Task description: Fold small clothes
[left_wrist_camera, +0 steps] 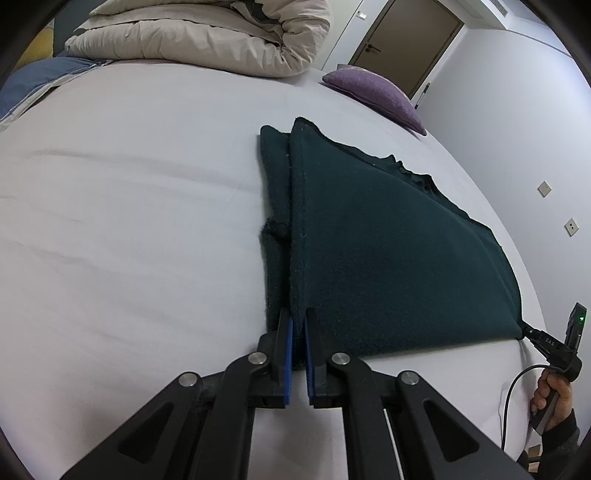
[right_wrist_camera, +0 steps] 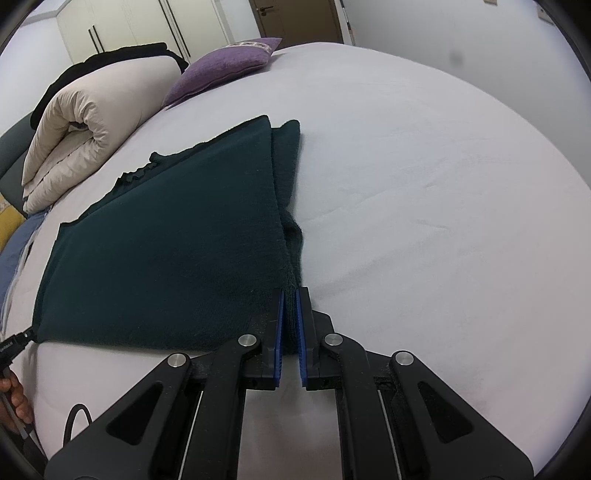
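A dark green knitted garment [left_wrist_camera: 388,251] lies folded flat on the pale sheet of the bed [left_wrist_camera: 129,206], its upper layer overlapping a narrower strip of the same cloth along one side edge. The far edge of the garment is uneven, with a small frilled section visible in both views. The near edge runs roughly straight between the two tools.

The left tool [left_wrist_camera: 298,325] has its blue-padded fingers [left_wrist_camera: 289,339] drawn nearly together on the near left corner of the garment, clamping the edge of the cloth between them. The right tool [right_wrist_camera: 290,306] is likewise closed on the opposite near corner, with a fold of green knit showing between its blue pads [right_wrist_camera: 302,332]. In the left wrist view the right tool appears at the garment's far corner, its tip touching the cloth, with the person's right hand [left_wrist_camera: 550,395] around the handle and a black cable trailing below.

A rolled beige duvet [right_wrist_camera: 85,125] rests at the head of the bed, well apart from the garment. A purple cushion [right_wrist_camera: 225,64] lies near the duvet. A brown door [left_wrist_camera: 406,37] and pale cupboard fronts [right_wrist_camera: 122,26] stand beyond the bed.
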`<state>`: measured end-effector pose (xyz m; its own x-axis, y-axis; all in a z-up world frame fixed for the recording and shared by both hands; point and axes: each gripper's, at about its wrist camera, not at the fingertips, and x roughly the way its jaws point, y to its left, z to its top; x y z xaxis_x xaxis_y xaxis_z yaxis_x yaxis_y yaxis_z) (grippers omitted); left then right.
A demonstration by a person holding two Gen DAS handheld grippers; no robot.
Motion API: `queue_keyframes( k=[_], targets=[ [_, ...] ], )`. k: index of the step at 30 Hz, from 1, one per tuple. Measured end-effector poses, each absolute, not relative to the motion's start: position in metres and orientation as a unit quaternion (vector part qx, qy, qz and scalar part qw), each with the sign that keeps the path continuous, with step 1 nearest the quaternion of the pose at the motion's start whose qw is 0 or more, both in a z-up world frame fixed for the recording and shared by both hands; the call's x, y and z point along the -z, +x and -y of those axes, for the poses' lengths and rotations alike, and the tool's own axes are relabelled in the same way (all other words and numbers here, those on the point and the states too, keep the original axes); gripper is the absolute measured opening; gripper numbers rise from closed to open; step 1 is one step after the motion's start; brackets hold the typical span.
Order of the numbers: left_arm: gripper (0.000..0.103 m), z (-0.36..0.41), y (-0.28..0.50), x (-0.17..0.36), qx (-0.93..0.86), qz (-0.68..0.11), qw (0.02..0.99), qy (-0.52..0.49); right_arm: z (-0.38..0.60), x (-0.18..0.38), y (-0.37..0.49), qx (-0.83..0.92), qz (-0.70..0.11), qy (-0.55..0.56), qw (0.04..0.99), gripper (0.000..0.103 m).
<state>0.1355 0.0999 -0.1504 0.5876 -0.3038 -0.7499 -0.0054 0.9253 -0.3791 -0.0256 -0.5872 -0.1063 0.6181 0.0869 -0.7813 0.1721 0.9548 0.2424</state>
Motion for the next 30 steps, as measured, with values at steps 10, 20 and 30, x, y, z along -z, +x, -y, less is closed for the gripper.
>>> queue_keyframes(
  k=[10, 20, 30],
  targets=[
    [0.016, -0.111, 0.117, 0.124, 0.051, -0.437, 0.882, -0.169, 0.592, 0.08, -0.04, 0.072, -0.409, 0.147, 0.898, 0.038],
    [0.035, -0.034, 0.205, 0.075, 0.095, -0.371, 0.918, -0.101, 0.501, 0.031, 0.057, -0.145, -0.378, 0.215, 0.889, 0.041],
    [0.035, -0.009, 0.32, 0.133, 0.054, -0.409, 0.91, -0.031, 0.425, 0.119, 0.196, -0.21, -0.448, 0.311, 0.811, 0.039]
  ],
)
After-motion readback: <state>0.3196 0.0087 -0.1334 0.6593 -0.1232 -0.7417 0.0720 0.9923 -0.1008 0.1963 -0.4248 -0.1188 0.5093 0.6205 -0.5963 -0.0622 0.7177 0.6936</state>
